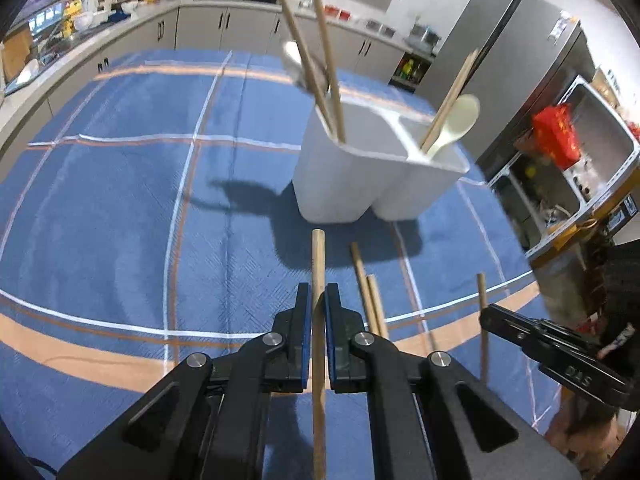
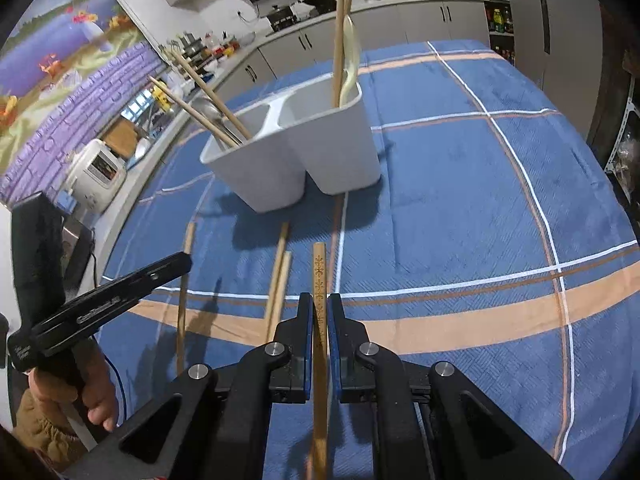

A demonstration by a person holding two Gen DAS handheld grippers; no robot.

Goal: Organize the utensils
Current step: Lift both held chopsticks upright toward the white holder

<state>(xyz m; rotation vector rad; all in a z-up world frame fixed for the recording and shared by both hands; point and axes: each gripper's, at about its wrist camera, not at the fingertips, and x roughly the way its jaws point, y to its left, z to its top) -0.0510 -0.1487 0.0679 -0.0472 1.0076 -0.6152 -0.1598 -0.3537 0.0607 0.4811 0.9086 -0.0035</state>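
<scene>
Grips one plain chopstick (image 1: 318,256) in the left gripper (image 1: 318,300), with the tongs squeezed tight on its sides. Grips one patterned chopstick (image 2: 319,268) the same way in the right gripper (image 2: 320,308), tongs tight on it too. Points both sticks forward and away, long way on, toward the white holder (image 1: 332,184). Finds that holder standing upright on the blue cloth (image 1: 120,200), ahead of both grippers: a bit to the right for the left one, a bit to the left for the right one. Puts the left gripper nearer the holder's left cup and the right gripper nearer its right cup, as far as can be judged. Needs each stick tipped up on end and brought over the rim before letting go, most likely. Counts two cups in the holder. Counts two standing chopsticks (image 1: 320,40) and one metal spoon (image 1: 292,56) in the left cup. Counts what look like two leaning chopsticks (image 1: 452,92) and one white spoon (image 1: 460,120) in the right cup. Counts two loose chopsticks (image 1: 359,268) flat on the cloth between the grippers, side by side, ends toward the holder. Makes eight chopsticks and two spoons in all.
</scene>
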